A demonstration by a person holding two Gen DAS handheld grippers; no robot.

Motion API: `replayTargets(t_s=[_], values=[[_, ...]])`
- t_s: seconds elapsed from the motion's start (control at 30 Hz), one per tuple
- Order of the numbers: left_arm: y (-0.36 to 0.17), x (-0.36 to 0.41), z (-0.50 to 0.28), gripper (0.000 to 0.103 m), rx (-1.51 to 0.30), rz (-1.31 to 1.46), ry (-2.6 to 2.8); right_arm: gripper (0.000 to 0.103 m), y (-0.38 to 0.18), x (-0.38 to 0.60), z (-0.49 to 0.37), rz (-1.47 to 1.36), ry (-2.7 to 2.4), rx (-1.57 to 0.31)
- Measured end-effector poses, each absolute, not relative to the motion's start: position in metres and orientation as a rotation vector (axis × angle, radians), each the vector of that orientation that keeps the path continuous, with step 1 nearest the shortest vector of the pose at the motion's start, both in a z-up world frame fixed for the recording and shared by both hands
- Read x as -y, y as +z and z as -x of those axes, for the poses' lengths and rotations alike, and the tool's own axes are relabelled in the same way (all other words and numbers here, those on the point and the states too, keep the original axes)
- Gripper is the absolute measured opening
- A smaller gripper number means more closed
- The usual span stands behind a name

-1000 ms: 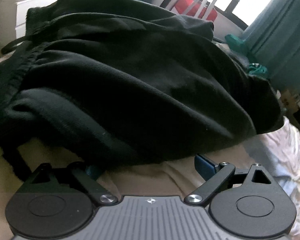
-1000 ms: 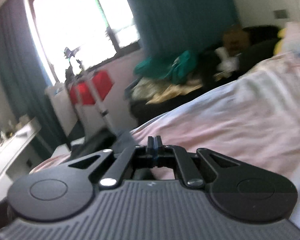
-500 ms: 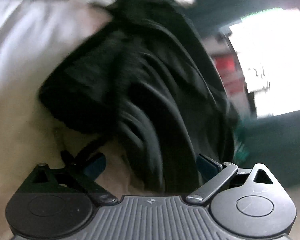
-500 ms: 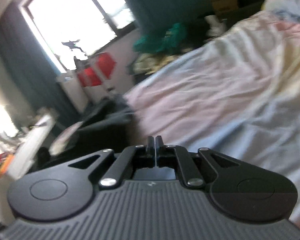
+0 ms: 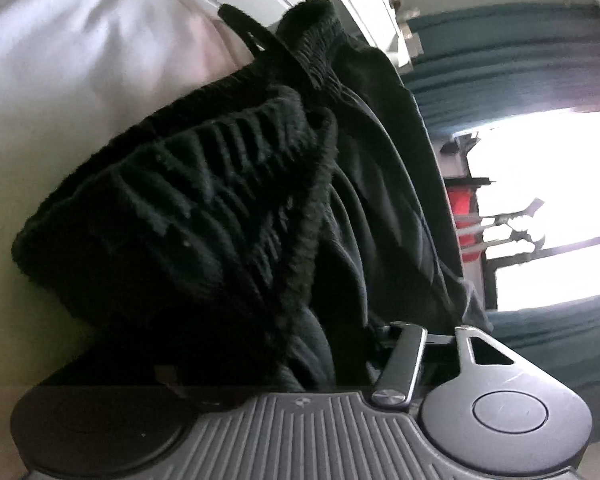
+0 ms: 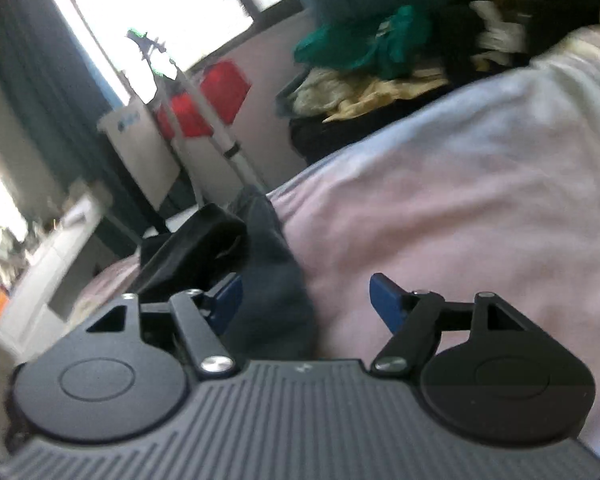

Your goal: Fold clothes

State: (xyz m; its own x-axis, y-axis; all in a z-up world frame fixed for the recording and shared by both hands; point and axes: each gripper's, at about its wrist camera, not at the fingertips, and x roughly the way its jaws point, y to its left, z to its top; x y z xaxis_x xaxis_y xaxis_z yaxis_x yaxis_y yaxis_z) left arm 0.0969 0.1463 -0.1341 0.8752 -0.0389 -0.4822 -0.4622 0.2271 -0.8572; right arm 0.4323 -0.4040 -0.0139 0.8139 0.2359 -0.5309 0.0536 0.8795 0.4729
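A black garment (image 5: 228, 208) with a ribbed elastic waistband and a drawstring lies bunched on the pale bed sheet (image 5: 60, 80). In the left wrist view the camera is rolled sideways and the cloth fills the space between the fingers of my left gripper (image 5: 300, 360), hiding the fingertips. In the right wrist view my right gripper (image 6: 306, 300) is open, its blue pads apart, with a dark end of the garment (image 6: 268, 272) lying between them on the pink sheet (image 6: 460, 200).
A window (image 6: 160, 20) with teal curtains, a red object (image 6: 204, 108) and a white stand are beyond the bed. A pile of green and yellow clothes (image 6: 372, 64) lies past the bed's far edge. White furniture (image 5: 340, 12) stands behind the garment.
My left gripper has rolled sideways and pushed into the black waistband. My right gripper has opened from shut and dropped toward the dark cloth end.
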Motion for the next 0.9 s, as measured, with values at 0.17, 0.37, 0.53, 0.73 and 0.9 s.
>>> replayTargets(t_s=[0.17, 0.37, 0.53, 0.73, 0.9], values=[[-0.138, -0.138, -0.103, 0.045, -0.434, 1.274, 0.307, 0.072, -0.043, 0.380, -0.528, -0.424, 0.265, -0.768], [-0.124, -0.136, -0.107, 0.035, -0.471, 1.250, 0.313, 0.007, -0.065, 0.352, -0.538, -0.354, 0.240, -0.703], [-0.105, -0.148, -0.107, 0.015, -0.450, 1.244, 0.227, 0.006, -0.042, 0.347, -0.480, -0.382, 0.104, -0.504], [-0.065, -0.158, -0.087, 0.010, -0.355, 1.146, 0.228, 0.006, 0.002, 0.381, -0.386, -0.477, -0.094, -0.374], [-0.012, -0.196, -0.044, 0.010, -0.222, 1.104, 0.214, 0.006, 0.031, 0.424, -0.287, -0.529, -0.222, -0.333]])
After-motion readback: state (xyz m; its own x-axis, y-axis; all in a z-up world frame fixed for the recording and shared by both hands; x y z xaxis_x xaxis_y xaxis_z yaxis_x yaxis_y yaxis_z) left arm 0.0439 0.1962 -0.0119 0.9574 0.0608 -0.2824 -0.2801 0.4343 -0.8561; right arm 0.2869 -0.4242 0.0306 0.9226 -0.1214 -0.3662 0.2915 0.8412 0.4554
